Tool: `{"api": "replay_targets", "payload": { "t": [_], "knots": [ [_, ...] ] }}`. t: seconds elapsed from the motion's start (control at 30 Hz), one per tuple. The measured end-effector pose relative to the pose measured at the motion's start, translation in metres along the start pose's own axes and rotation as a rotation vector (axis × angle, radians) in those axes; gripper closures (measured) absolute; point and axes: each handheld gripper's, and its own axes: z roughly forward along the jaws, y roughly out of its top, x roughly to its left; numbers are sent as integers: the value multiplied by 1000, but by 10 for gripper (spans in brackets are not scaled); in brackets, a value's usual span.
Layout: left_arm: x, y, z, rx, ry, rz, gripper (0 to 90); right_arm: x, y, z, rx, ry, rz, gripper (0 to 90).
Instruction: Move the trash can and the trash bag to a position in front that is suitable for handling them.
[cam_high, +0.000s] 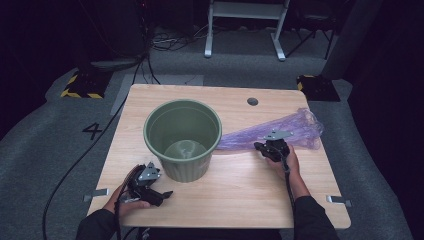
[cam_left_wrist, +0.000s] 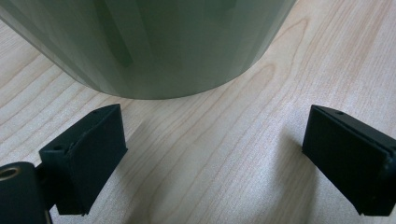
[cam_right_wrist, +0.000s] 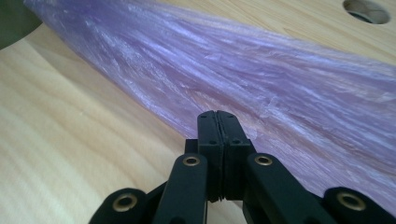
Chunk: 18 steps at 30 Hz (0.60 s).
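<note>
A crumpled purple plastic bag (cam_high: 296, 125) (cam_right_wrist: 261, 70) lies stretched across the table's right half, its narrow end reaching the green ribbed pot (cam_high: 186, 171). My right gripper (cam_high: 261, 146) (cam_right_wrist: 218, 116) sits at the bag's near edge, jaws pressed flat together on the thin film. At the front left my left gripper (cam_high: 159, 192) (cam_left_wrist: 215, 140) rests low on the wood with its jaws wide apart and nothing between them, just short of the pot's base (cam_left_wrist: 149, 46). The pot stands upright and looks empty inside.
The wooden table (cam_high: 240, 190) has a round cable hole (cam_high: 252, 101) (cam_right_wrist: 366, 10) at the back right, beyond the bag. Metal brackets (cam_high: 338, 200) sit at its front corners. A white frame (cam_high: 245, 25) and cables stand on the grey floor behind.
</note>
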Motion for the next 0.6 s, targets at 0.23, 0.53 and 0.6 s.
{"api": "replay_targets", "payload": {
  "t": [0.23, 0.53, 0.6],
  "knots": [
    [0, 0, 0, 0, 0, 0, 56, -4, -14, -32, -26, 23, -27, 884],
    [0, 0, 0, 1, 0, 0, 56, -7, -30, -57, -39, 21, -22, 837],
    [0, 0, 0, 0, -1, 1, 56, -5, -32, -61, -49, 27, -26, 823]
  ]
}}
